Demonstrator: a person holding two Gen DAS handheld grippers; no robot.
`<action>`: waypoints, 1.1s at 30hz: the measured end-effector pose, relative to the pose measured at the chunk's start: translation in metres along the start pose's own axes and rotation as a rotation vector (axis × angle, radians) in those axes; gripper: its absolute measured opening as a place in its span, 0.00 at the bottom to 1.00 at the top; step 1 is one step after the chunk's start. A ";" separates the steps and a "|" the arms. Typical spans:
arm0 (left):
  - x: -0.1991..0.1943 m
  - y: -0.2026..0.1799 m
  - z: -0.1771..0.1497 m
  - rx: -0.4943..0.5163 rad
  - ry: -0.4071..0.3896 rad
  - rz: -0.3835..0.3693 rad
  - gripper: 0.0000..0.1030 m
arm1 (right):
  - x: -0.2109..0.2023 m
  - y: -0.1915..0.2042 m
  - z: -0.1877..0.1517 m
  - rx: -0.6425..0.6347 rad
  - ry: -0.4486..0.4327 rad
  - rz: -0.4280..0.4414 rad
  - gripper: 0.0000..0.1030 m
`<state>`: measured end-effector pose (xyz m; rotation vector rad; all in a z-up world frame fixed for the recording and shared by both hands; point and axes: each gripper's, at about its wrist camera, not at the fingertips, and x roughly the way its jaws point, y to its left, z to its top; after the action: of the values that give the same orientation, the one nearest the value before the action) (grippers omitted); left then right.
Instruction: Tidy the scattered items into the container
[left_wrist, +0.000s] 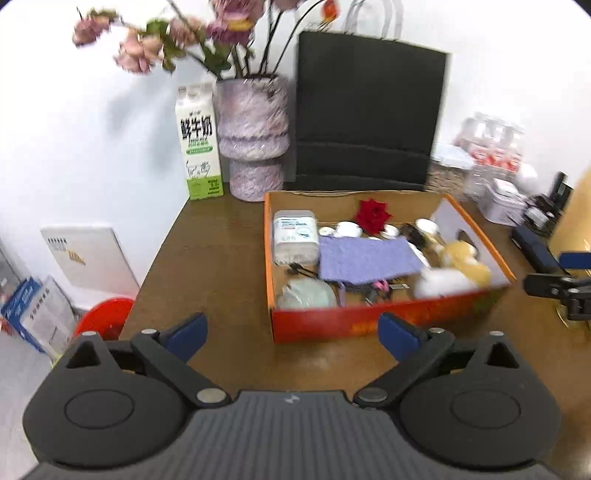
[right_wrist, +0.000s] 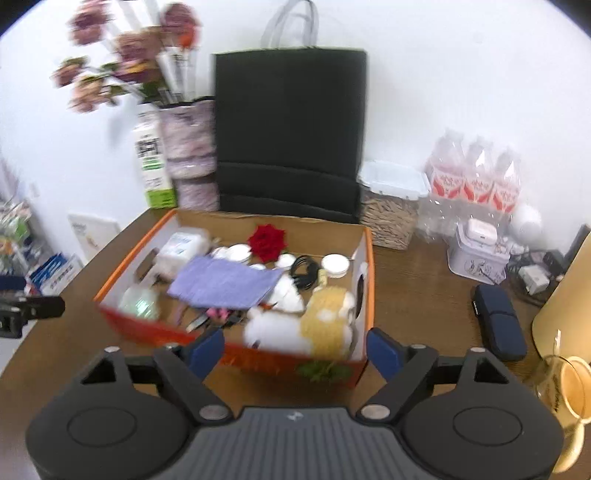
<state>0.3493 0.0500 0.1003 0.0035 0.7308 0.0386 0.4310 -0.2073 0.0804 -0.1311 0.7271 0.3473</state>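
My left wrist camera looks from 7 o'clock, my right from 5 o'clock, both close, facing the orange cardboard box (left_wrist: 369, 325) (right_wrist: 155, 326) they share.

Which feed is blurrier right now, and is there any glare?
Right wrist view is blurrier: the box front edge, plush toy and flowers smear. Left wrist view is sharper, milk carton print readable, its flowers soft. White wall is bright in both; no harsh glare.

One box (right_wrist: 364, 254) — one rose (right_wrist: 266, 242), one purple cloth (right_wrist: 225, 282), three bottles (right_wrist: 476, 177).
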 end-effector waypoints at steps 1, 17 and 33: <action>-0.011 -0.002 -0.009 0.012 -0.012 -0.007 1.00 | -0.007 0.006 -0.007 -0.013 -0.008 0.006 0.83; -0.112 -0.001 -0.157 -0.052 -0.203 -0.036 1.00 | -0.107 0.071 -0.163 0.019 -0.123 0.092 0.88; -0.152 -0.037 -0.242 -0.011 -0.243 -0.097 1.00 | -0.156 0.112 -0.266 0.016 -0.177 -0.007 0.89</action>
<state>0.0765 0.0055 0.0207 -0.0377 0.4868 -0.0502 0.1157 -0.2067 -0.0121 -0.0860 0.5543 0.3416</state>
